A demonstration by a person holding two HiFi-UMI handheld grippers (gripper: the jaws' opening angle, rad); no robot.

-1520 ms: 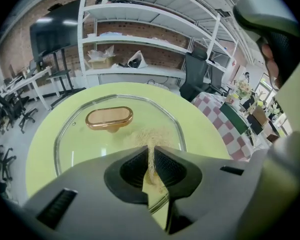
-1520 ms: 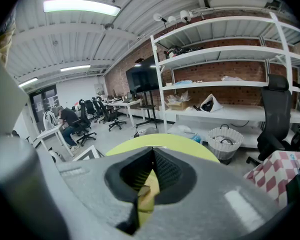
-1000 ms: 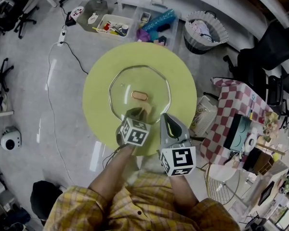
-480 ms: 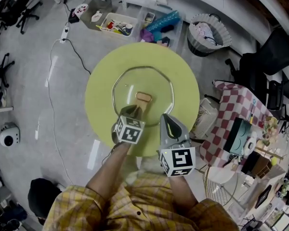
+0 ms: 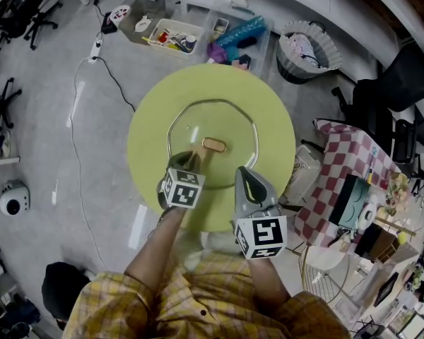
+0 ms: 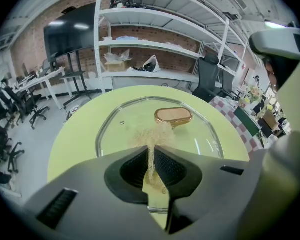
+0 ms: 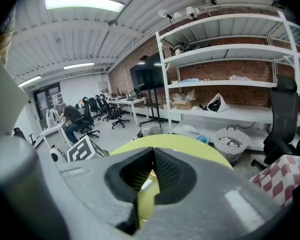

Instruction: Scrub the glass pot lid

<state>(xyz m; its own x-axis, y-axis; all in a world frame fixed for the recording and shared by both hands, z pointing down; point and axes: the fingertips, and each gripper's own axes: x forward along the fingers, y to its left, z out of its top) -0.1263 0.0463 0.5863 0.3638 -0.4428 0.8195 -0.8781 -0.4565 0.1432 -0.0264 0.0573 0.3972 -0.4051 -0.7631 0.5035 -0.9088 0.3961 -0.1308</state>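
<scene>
The glass pot lid point(image 5: 233, 127) lies flat in the middle of a round yellow-green table point(image 5: 147, 119). Its bronze-coloured handle point(image 5: 214, 145) sits at the centre of the glass.

The left gripper point(image 5: 191, 159) reaches in from the near edge of the table, over the near-left part of the lid. Its jaws are clenched on a tan, fibrous scrubber point(image 6: 152, 134). The scrubber sticks out past the fingertips. Its frayed end spreads against the glass just beside the handle point(image 6: 173, 116), on the near side. In the left gripper view the lid point(image 6: 205, 144) fills most of the table top point(image 6: 72, 134) ahead of the left gripper point(image 6: 151, 153).

The right gripper point(image 5: 244, 173) hangs over the near-right part of the table, close to the lid's rim and apart from the left one. In the right gripper view the right gripper point(image 7: 152, 156) has its jaws pressed together at the tips with nothing between them. Only the table point(image 7: 190, 146) shows beyond.

On the floor past the far edge stand a tray of small items point(image 5: 168, 35) and a wire basket point(image 5: 302, 44). A red checked cloth point(image 5: 343, 154) lies off the right edge.
</scene>
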